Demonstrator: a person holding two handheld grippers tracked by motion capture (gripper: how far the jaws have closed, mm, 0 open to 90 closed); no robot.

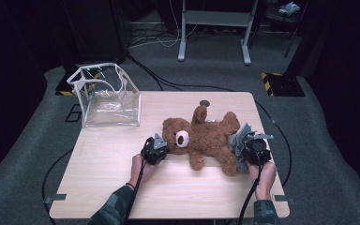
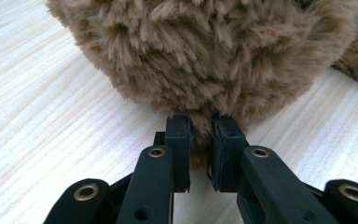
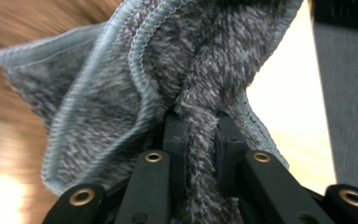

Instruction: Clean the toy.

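The teddy bear point(image 1: 201, 138) lay mid-worktop point(image 1: 122, 187), the left gripper point(image 1: 161, 151) pinching fur at its head. At its far leg, the right gripper point(image 1: 243, 146) clamped a grey cloth point(image 3: 135, 84). A clear bag point(image 1: 105, 96) stood well beyond the head; a small disc point(image 1: 205, 103) lay just past the bear.

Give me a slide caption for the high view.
Left tool pinches the teddy bear while the right tool holds a grey cloth beside it.

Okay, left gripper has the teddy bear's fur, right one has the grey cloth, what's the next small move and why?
Probably bring the right gripper with the grey cloth onto the teddy bear and begin wiping its leg. The cloth is pinched and sits right beside that leg, while the left gripper is shut on fur at the head, holding the bear steady.
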